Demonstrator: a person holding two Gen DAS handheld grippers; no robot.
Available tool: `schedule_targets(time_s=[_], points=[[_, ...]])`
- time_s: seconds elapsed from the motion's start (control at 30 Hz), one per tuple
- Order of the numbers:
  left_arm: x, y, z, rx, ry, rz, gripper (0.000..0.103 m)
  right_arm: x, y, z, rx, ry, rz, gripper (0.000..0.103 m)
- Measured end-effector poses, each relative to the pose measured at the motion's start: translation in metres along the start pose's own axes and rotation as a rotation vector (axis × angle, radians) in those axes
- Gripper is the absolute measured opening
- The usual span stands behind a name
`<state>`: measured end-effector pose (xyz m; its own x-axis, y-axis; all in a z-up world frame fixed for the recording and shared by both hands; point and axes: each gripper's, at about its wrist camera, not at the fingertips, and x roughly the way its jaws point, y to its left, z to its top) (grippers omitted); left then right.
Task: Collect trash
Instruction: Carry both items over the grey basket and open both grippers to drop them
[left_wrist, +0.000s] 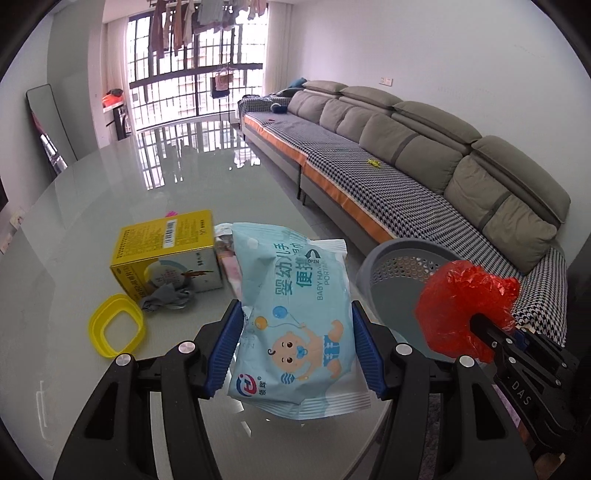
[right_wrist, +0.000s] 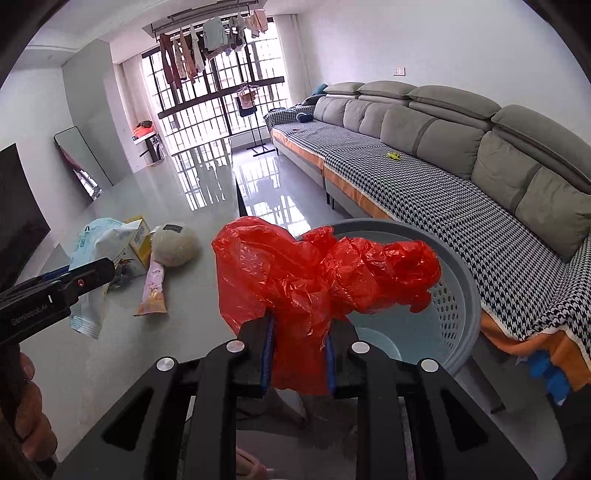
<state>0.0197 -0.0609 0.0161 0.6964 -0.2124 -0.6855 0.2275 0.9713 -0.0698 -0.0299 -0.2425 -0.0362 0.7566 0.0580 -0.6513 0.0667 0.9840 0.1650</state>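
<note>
Two grippers are loaded: the left gripper (left_wrist: 295, 347) clamps a wipes pack (left_wrist: 295, 317) above the table (left_wrist: 74, 229), the right gripper (right_wrist: 299, 354) pinches a red bag (right_wrist: 314, 273) at the bin (right_wrist: 458, 280) rim. This looks like the carrying step; next, each load needs releasing over the bin.

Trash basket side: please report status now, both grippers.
Left gripper shut on baby wipes pack. Right gripper shut on red plastic bag, at grey basket rim. Nothing blocks basket.
</note>
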Motion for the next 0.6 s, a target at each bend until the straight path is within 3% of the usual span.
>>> schedule_targets(time_s=[0.23,0.6], points=[[0.021,-0.042,0.012,0.061,0.019,-0.056,0.057,0.005,-0.038,0.011,0.037,0.004,-0.047,0.021],[0.09,-0.102,0.018,0.166,0.118,-0.108,0.057,0.035,-0.099,0.021,0.106,0.041,-0.097,0.021]])
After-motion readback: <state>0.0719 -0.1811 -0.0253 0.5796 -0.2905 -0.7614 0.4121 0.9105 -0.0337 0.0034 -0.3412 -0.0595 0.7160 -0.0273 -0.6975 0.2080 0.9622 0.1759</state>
